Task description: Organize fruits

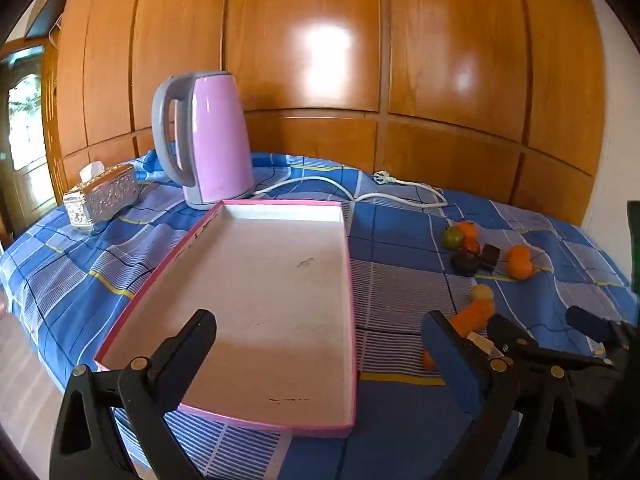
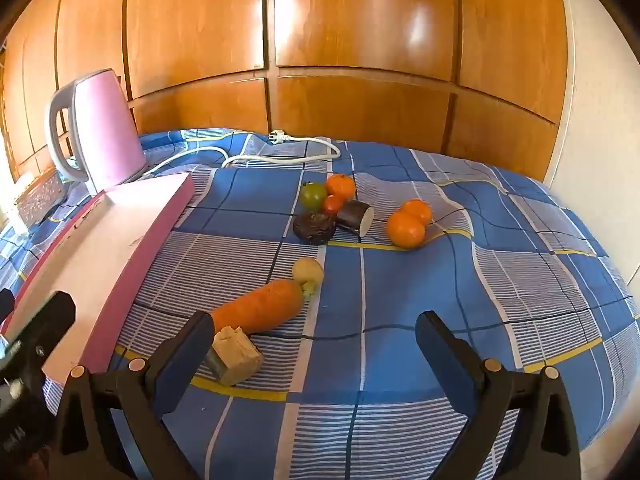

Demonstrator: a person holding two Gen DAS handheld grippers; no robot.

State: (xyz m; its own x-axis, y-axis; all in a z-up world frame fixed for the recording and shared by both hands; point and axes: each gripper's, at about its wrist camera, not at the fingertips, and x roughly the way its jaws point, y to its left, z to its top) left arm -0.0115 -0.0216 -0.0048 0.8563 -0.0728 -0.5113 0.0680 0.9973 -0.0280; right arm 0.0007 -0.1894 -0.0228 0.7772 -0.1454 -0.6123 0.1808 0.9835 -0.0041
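Both hand-held grippers spread wide, empty: left hand-held gripper (image 1: 320, 344) over pink tray (image 1: 348, 280), right hand-held gripper (image 2: 316, 336) near carrot (image 2: 258, 307). Oranges (image 2: 408, 224), green fruit (image 2: 313, 195) on checked table (image 2: 460, 292), right of tray. Kettle (image 1: 212, 140), white cord (image 2: 280, 156), tissue box (image 1: 102, 196) behind.

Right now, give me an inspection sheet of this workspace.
Surface: blue checked cloth, rumpled, covering the table.
Job's things: pink tray, nothing in it; carrot, pale cut chunk, small yellowish fruit, two oranges touching, a cluster of green fruit, orange and red pieces, dark round piece, dark cut piece, all on the cloth.
Clutter: pink kettle, silver tissue box.
Tongs: left tongs open over the tray; right tongs open near the chunk, holding nothing.
Cables: white cord, unplugged, behind the fruit.
Surroundings: wooden panelling.
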